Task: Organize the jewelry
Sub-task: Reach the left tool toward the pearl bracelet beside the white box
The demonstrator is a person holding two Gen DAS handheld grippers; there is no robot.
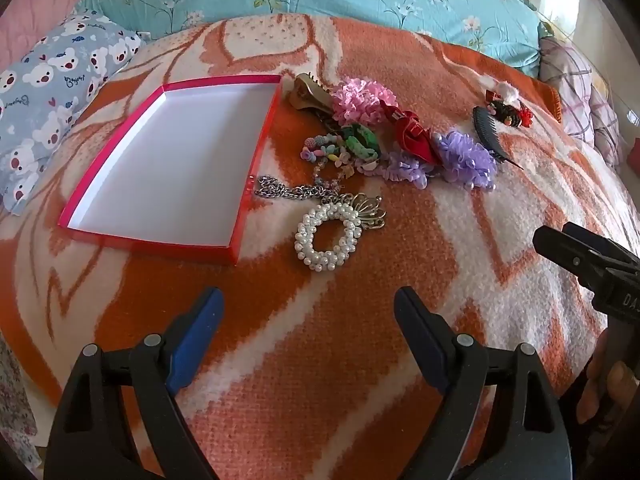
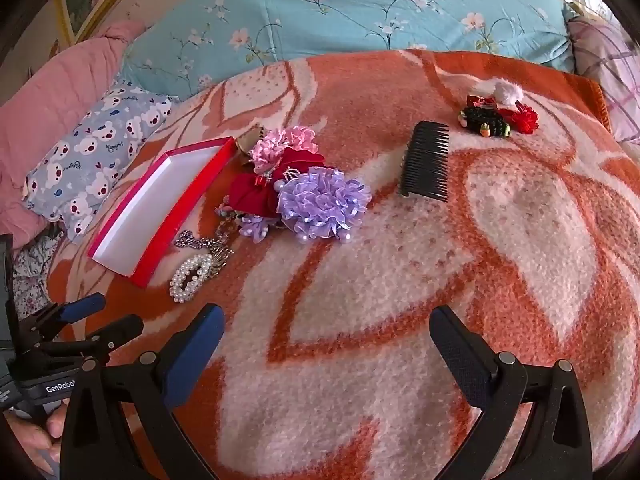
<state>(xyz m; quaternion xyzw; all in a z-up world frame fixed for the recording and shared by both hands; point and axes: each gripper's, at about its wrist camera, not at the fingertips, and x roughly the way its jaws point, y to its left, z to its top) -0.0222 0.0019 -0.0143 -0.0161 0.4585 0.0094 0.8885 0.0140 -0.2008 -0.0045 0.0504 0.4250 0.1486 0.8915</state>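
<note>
A shallow red box with a white inside lies empty on the blanket, left of a heap of jewelry; it also shows in the right wrist view. In the heap are a pearl bracelet, a metal chain, a purple flower clip, a red bow and a pink flower clip. A black comb lies apart to the right. My left gripper is open and empty, short of the bracelet. My right gripper is open and empty, well short of the comb.
An orange and white blanket covers the bed. A small group of red and black hair ties lies far right. A bear-print pillow lies beside the box, a teal floral quilt behind.
</note>
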